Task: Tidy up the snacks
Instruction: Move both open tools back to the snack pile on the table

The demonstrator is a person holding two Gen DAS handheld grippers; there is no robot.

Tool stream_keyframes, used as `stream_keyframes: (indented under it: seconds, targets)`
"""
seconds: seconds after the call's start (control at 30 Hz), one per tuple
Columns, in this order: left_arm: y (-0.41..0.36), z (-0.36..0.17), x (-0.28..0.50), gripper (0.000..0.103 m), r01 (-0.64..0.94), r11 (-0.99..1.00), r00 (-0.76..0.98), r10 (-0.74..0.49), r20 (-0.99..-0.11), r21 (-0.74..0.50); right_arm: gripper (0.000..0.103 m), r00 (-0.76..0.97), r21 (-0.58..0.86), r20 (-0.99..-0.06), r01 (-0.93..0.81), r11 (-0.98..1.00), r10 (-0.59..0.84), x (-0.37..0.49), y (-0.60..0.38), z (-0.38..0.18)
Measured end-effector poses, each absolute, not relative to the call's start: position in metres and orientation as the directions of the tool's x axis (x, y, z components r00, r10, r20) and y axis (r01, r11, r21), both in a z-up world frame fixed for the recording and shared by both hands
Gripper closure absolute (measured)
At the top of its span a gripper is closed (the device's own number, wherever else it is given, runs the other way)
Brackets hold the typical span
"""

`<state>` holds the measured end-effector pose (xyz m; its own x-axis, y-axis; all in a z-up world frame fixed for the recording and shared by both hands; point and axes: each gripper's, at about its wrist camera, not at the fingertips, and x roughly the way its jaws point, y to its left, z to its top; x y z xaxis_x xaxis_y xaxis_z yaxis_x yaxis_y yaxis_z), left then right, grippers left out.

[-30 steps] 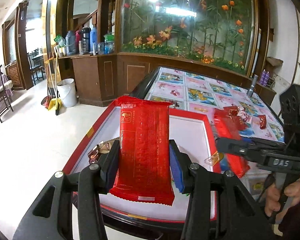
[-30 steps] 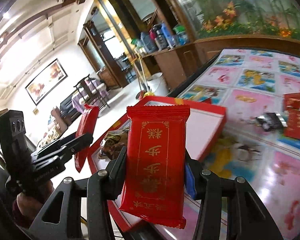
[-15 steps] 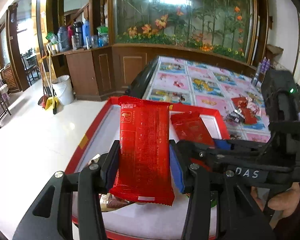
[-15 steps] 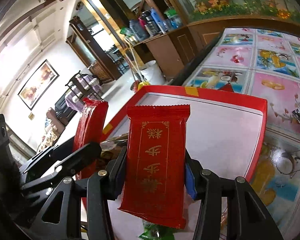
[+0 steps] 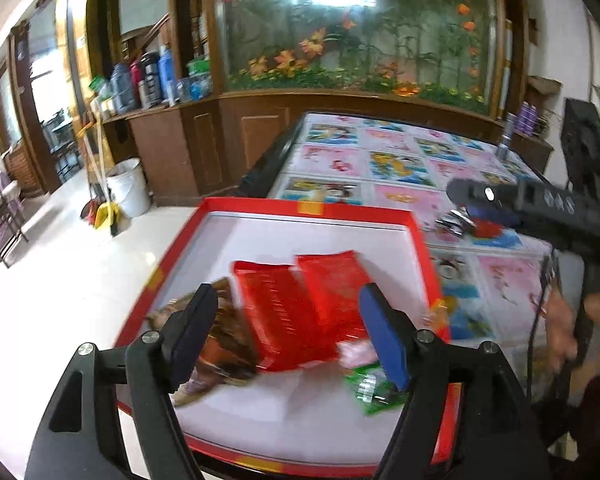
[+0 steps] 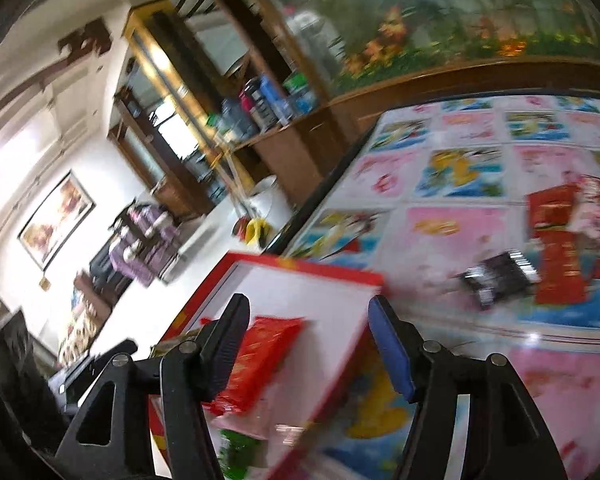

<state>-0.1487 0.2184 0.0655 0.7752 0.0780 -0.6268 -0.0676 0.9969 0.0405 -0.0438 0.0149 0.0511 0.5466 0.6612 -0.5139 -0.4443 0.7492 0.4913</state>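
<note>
Two red snack packets (image 5: 288,312) (image 5: 338,288) lie side by side in the red-rimmed white tray (image 5: 312,210). My left gripper (image 5: 288,334) is open and empty just above them. My right gripper (image 6: 306,344) is open and empty over the tray's right edge; one red packet (image 6: 260,356) shows between its fingers. The right gripper also shows in the left wrist view (image 5: 480,200), off to the right over the table. More red packets (image 6: 556,248) and a dark wrapper (image 6: 496,278) lie on the table.
The tray also holds a brown wrapper (image 5: 220,340) and a green one (image 5: 374,390). The table (image 5: 400,160) has a colourful picture cloth. A bucket (image 5: 128,192) and broom stand on the floor at left. A wooden cabinet stands behind.
Both grippers have opened and let go of their red packets, which now lie in the tray. The right gripper has swung away to the right, toward the table.
</note>
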Motion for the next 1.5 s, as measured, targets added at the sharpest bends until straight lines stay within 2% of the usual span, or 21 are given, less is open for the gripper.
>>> stream_keyframes:
  seconds: [0.17,0.5,0.83,1.0,1.17,1.3,1.4,1.5]
  targets:
    - [0.190,0.080,-0.161,0.030,-0.020,0.998,0.801,0.056,-0.595,0.067,0.039,0.596,0.493,-0.489,-0.413,0.766,0.636,-0.040,-0.032,0.056]
    - [0.157,0.104,-0.160,0.021,0.008,0.993,0.835,0.059,-0.548,0.119,0.039,0.719,0.485,-0.445,-0.307,0.819,0.533,-0.036,-0.137,0.078]
    - [0.112,0.089,-0.117,0.021,0.090,0.992,0.782,-0.013,-0.623,0.093,0.038,0.825,0.460,-0.455,-0.105,0.882,0.336,-0.042,-0.268,0.075]
    - [0.075,0.086,-0.089,0.021,0.152,0.982,0.750,-0.043,-0.660,0.108,0.038,0.817,0.560,-0.460,-0.036,0.828,0.347,-0.019,-0.316,0.064]
    - [0.040,0.092,-0.057,0.022,0.219,0.968,0.728,-0.080,-0.681,0.121,0.038,0.746,0.594,-0.547,0.026,0.804,0.380,0.024,-0.323,0.050]
    - [0.025,0.083,-0.031,0.022,0.240,0.963,0.702,-0.084,-0.707,0.124,0.038,0.671,0.497,-0.648,0.015,0.868,0.360,0.050,-0.306,0.033]
    - [0.023,0.064,-0.012,0.022,0.214,0.967,0.675,-0.043,-0.737,0.139,0.038,0.664,0.449,-0.653,-0.048,0.892,0.364,0.054,-0.297,0.022]
    - [0.027,0.053,0.008,0.022,0.202,0.976,0.635,-0.064,-0.770,0.085,0.035,0.667,0.374,-0.663,-0.099,0.922,0.340,0.053,-0.289,0.017]
